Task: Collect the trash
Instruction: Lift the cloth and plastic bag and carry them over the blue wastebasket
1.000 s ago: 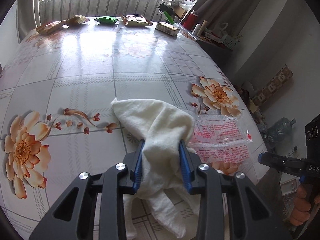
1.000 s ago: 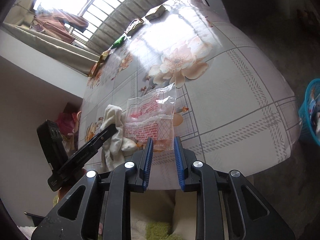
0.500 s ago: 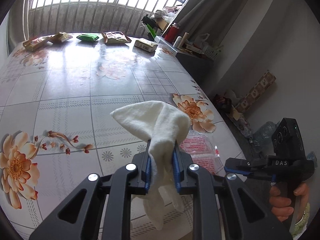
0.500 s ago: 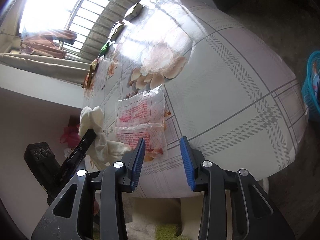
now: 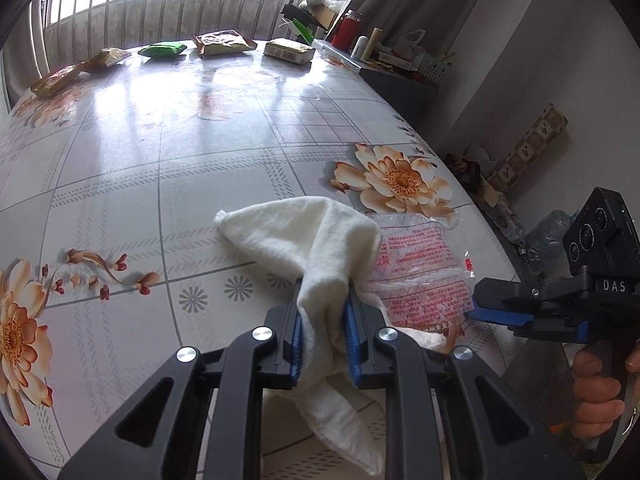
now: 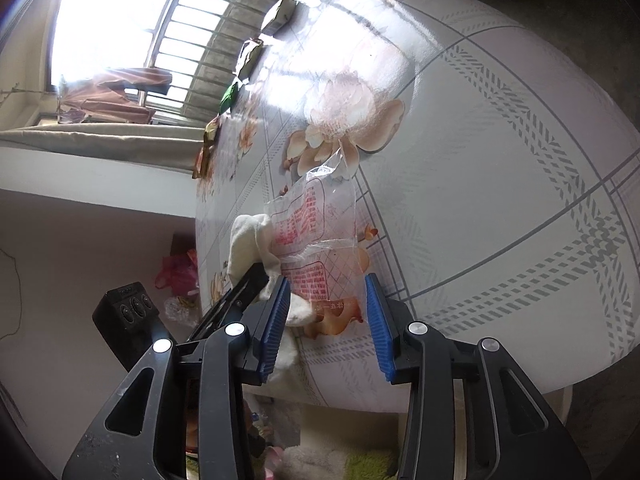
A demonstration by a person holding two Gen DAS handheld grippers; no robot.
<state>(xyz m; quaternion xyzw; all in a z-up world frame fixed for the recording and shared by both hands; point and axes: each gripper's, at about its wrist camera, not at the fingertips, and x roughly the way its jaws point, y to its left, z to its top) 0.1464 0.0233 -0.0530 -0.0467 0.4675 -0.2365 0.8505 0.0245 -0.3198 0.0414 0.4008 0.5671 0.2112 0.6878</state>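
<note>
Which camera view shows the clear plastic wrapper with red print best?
The right wrist view: the clear plastic wrapper lies nearly whole, just ahead of the open right tongs. In the left wrist view the wrapper is partly hidden behind the white cloth that the left tongs hold.

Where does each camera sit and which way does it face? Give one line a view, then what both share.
Left wrist: rides the left claw, looking along the floral table toward the barred window; its fingers grip a white cloth; the person's right hand shows at right.
Right wrist: rides the right claw, rolled sideways at the table edge, open around a clear plastic wrapper; no hand shows.
Shared: cloth, wrapper, table, and each view catches the other claw.
</note>
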